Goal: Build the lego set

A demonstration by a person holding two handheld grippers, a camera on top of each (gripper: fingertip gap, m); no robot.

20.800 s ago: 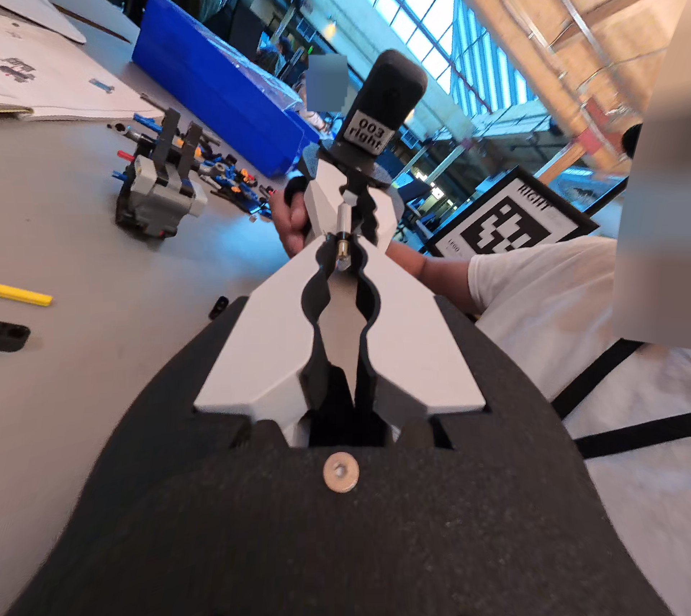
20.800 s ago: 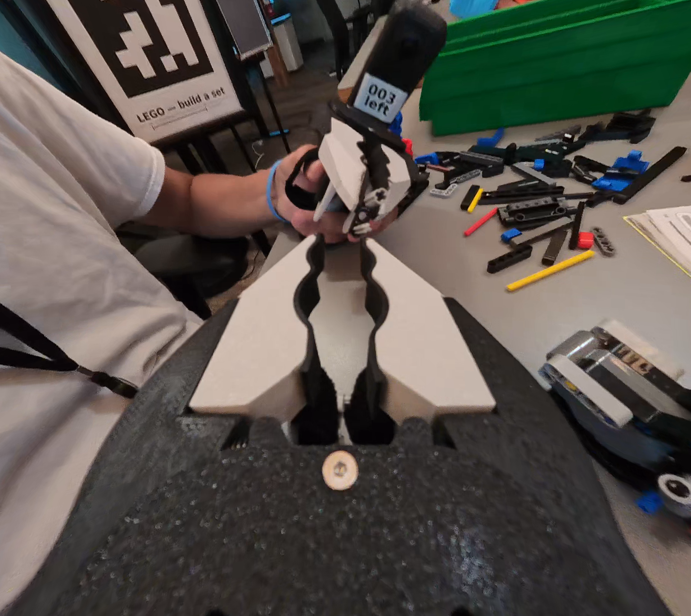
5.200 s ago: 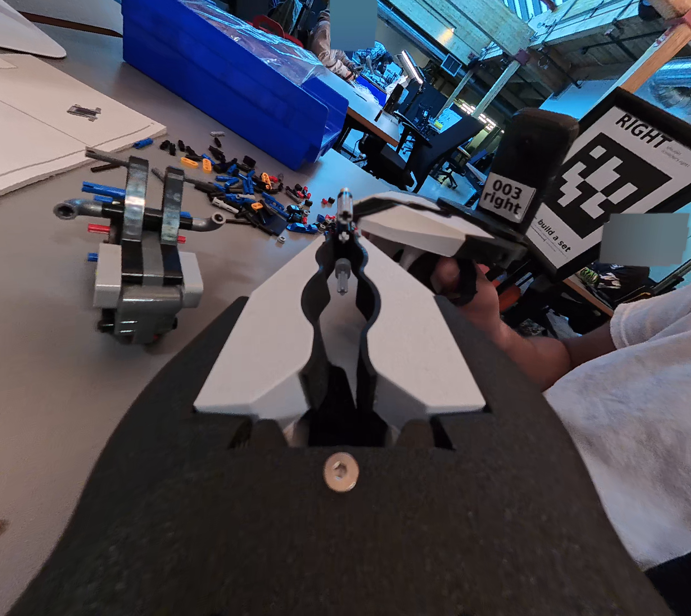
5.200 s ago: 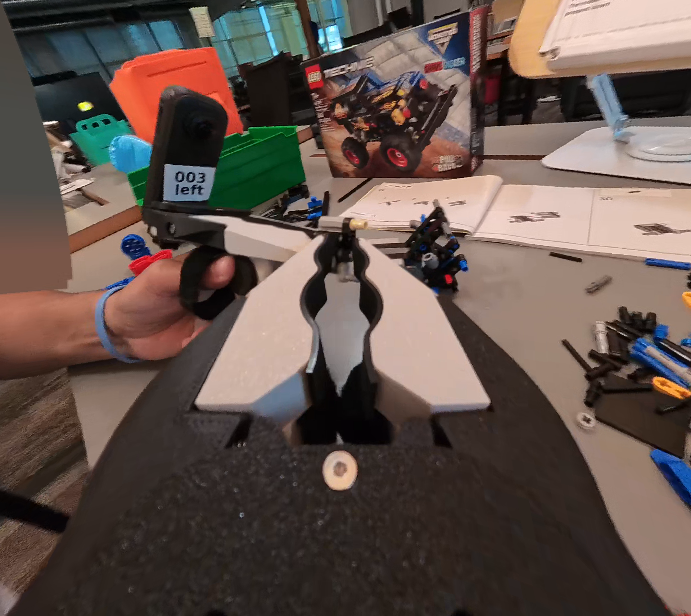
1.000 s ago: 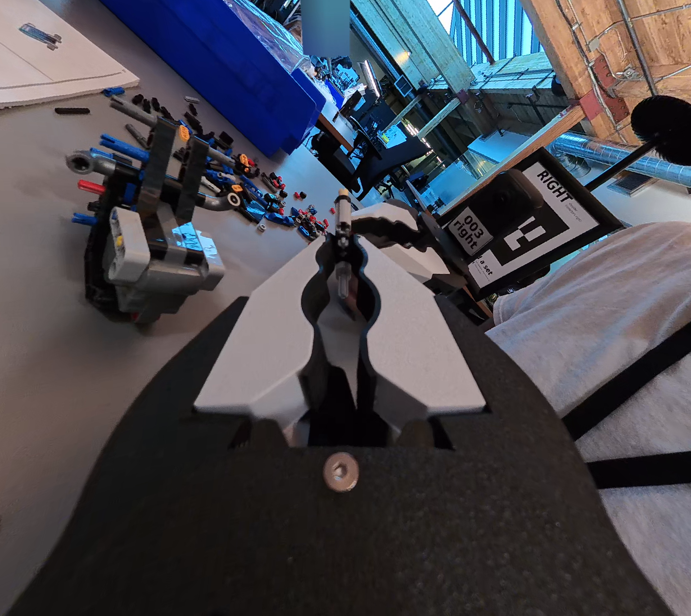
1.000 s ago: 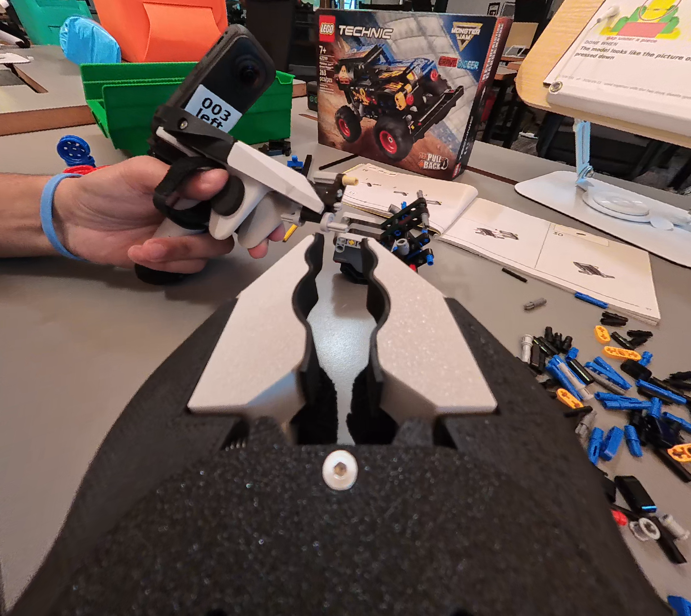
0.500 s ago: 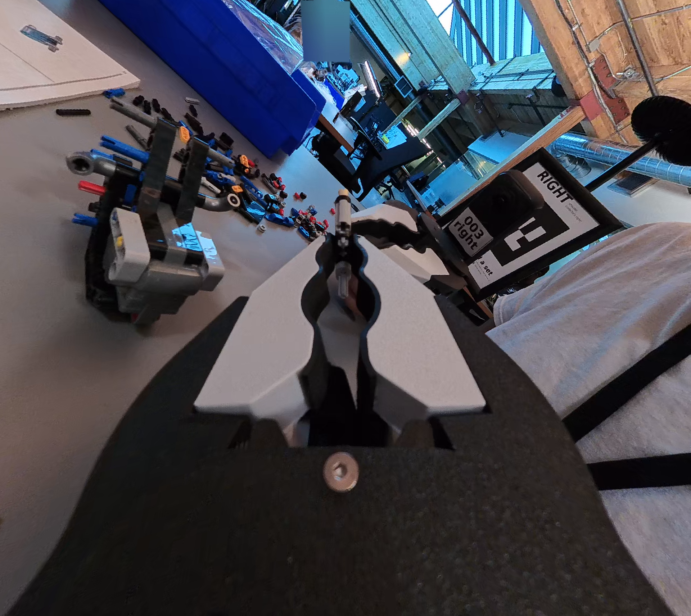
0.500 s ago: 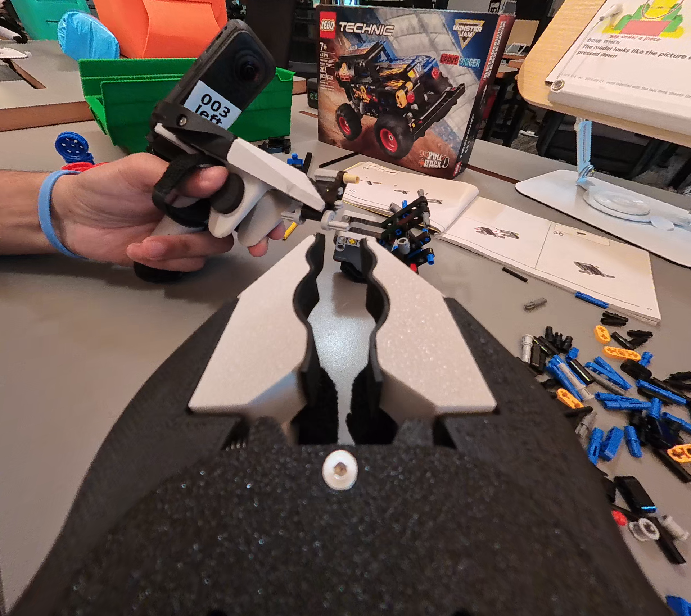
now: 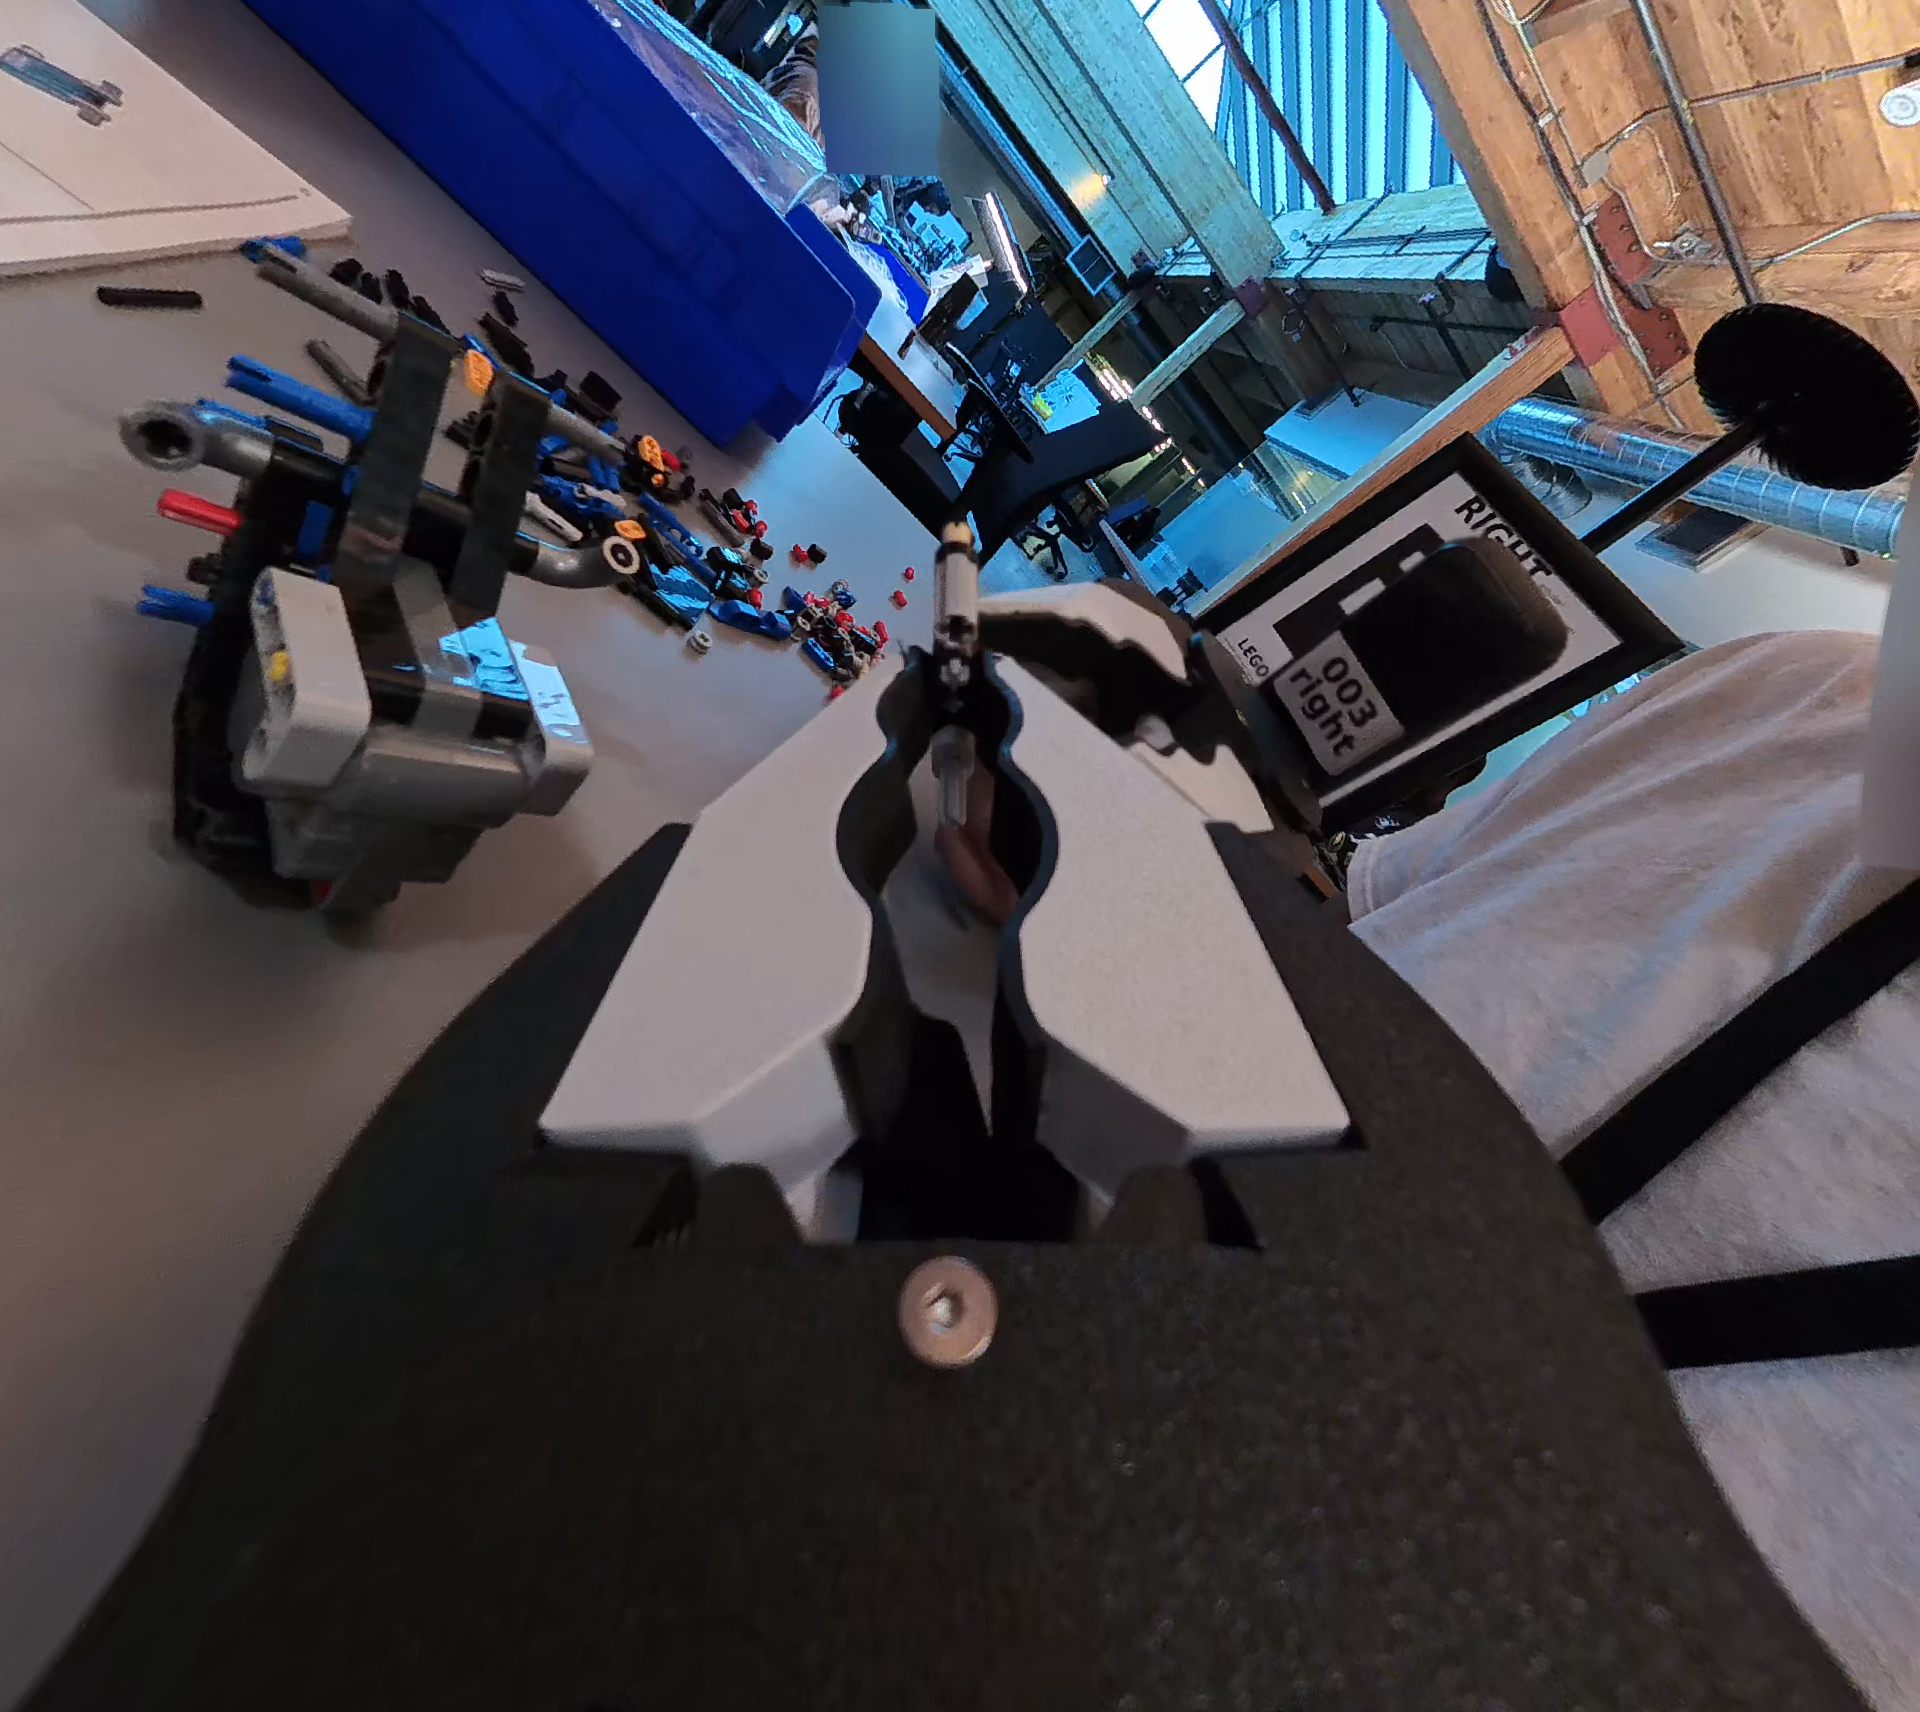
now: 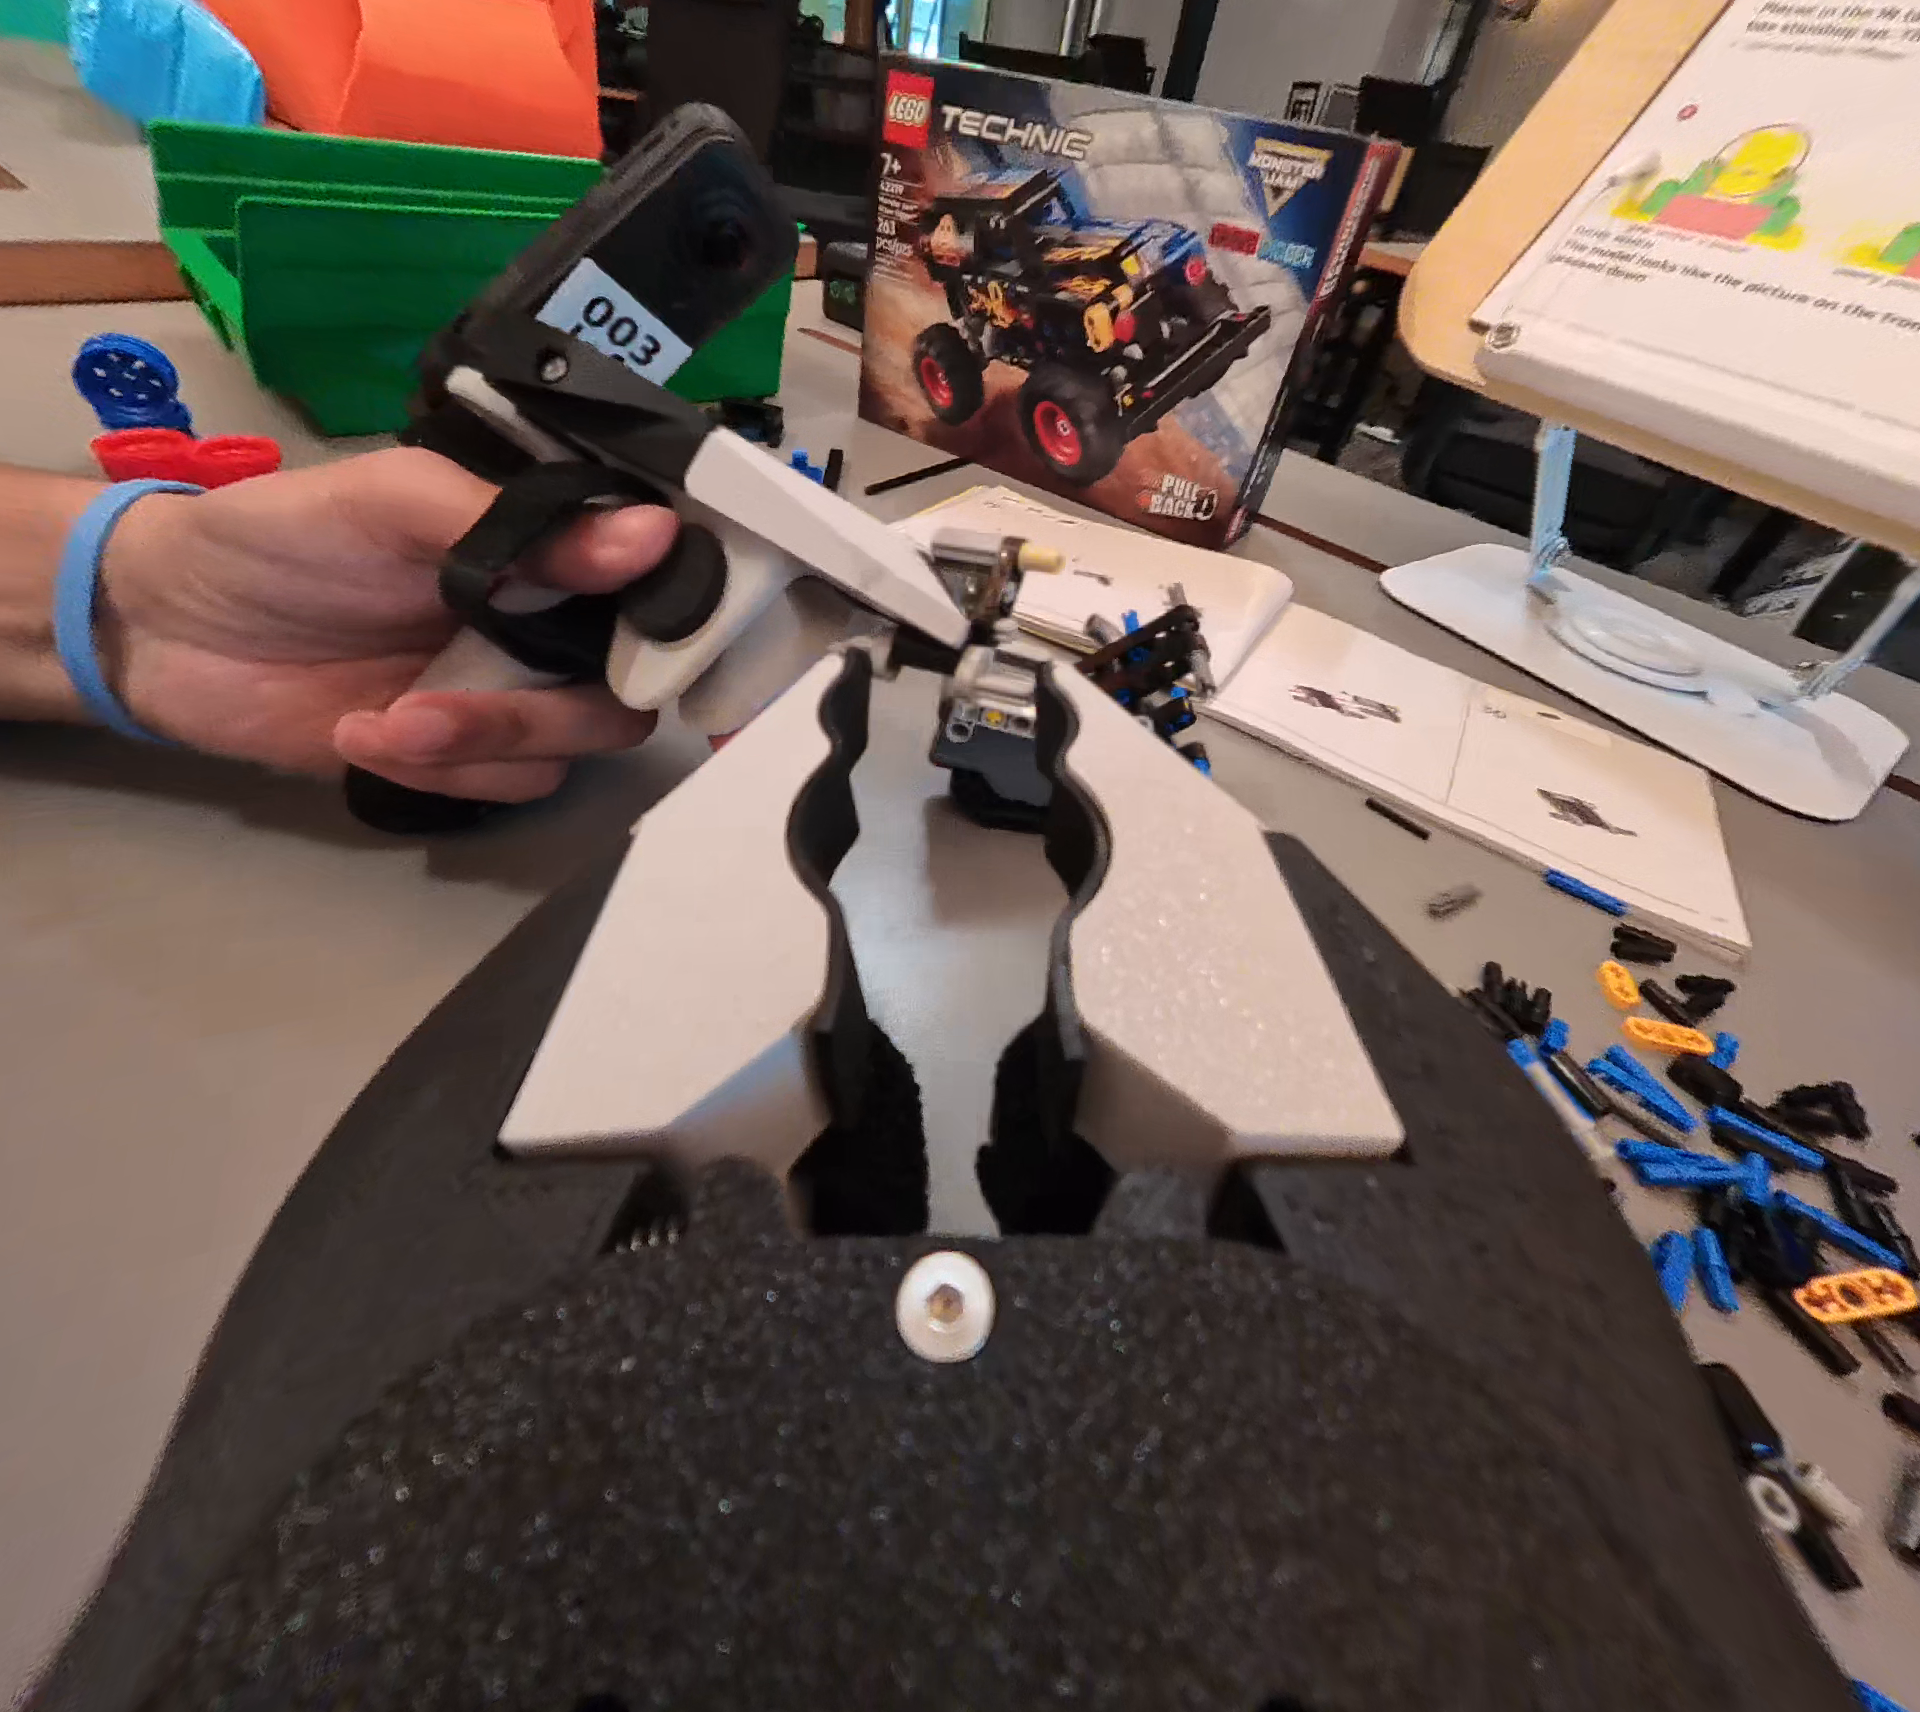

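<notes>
My left gripper is shut on a small grey axle assembly with a tan tip and holds it above the table. In the right wrist view the left gripper comes in from the left, in a hand, with the assembly at its tips. My right gripper is open and empty, its tips just below and on either side of the assembly's lower end. It also shows in the left wrist view, right beside the assembly. The partly built grey and black model stands on the table.
Loose blue, black and orange pieces lie at the right and also show behind the model. An open instruction booklet, the set's box, a green bin, a blue bin and a white stand ring the workspace. Left and right tips are no more than a few centimetres apart.
My right gripper has moved in close to the assembly in the left gripper and its jaws have widened a little. The left gripper still holds the assembly.
</notes>
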